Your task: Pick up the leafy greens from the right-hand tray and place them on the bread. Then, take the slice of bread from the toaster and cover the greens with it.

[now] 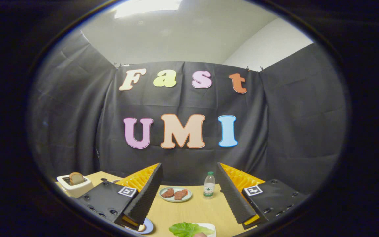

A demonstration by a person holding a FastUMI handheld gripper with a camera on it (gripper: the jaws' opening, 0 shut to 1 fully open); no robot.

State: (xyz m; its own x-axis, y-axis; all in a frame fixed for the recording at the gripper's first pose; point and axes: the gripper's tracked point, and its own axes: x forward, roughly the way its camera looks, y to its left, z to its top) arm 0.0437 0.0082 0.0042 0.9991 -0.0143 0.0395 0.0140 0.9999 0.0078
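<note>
My gripper (189, 194) hangs open above the wooden table (192, 214), with nothing between its fingers. The leafy greens (186, 228) lie on a white tray (209, 227) close below, between the fingers. A white toaster (74, 186) stands beyond the left finger, with a slice of bread (76, 178) sticking up from its slot. Under the left fingertip a blue plate (146, 226) peeks out; what lies on it is mostly hidden.
A pale green plate (175, 194) with two reddish meat slices sits farther out between the fingers. A small water bottle (209, 185) with a green cap stands just right of it. Black cloth walls close off the table's far side.
</note>
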